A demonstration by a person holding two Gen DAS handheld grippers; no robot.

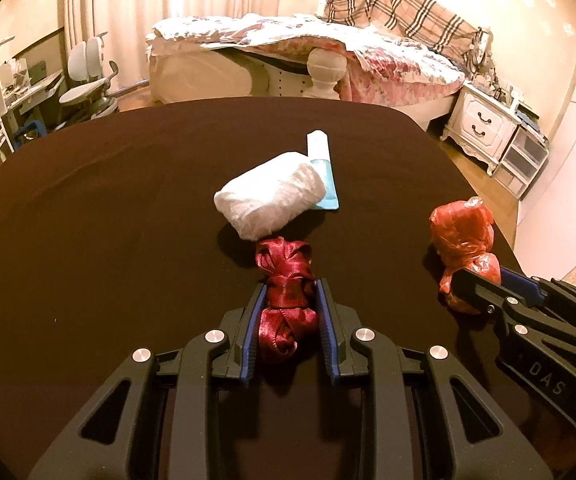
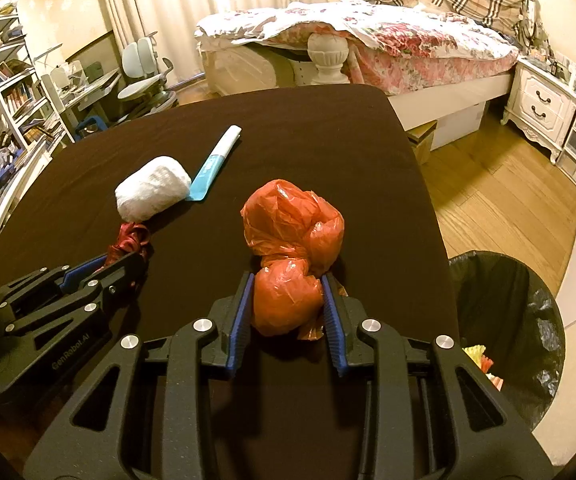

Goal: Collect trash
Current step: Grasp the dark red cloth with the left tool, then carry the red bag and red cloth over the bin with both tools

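On the dark brown table (image 1: 108,200), my left gripper (image 1: 288,290) is shut on a crumpled dark red ribbon (image 1: 286,280), which rests on the cloth; it also shows in the right wrist view (image 2: 128,240). My right gripper (image 2: 288,280) is shut on a knotted orange-red plastic bag (image 2: 291,240), also seen at the right in the left wrist view (image 1: 461,236). A white wad of tissue (image 1: 270,196) lies just beyond the ribbon, partly over a blue-and-white tube (image 1: 321,164). Both also show in the right wrist view, the wad (image 2: 152,192) and the tube (image 2: 216,164).
A bin lined with a black bag (image 2: 503,320) stands on the wooden floor right of the table, some trash inside. Beyond the table are a bed (image 2: 387,40), a white nightstand (image 2: 539,108), a desk chair (image 2: 144,76) and bookshelves (image 2: 4,80).
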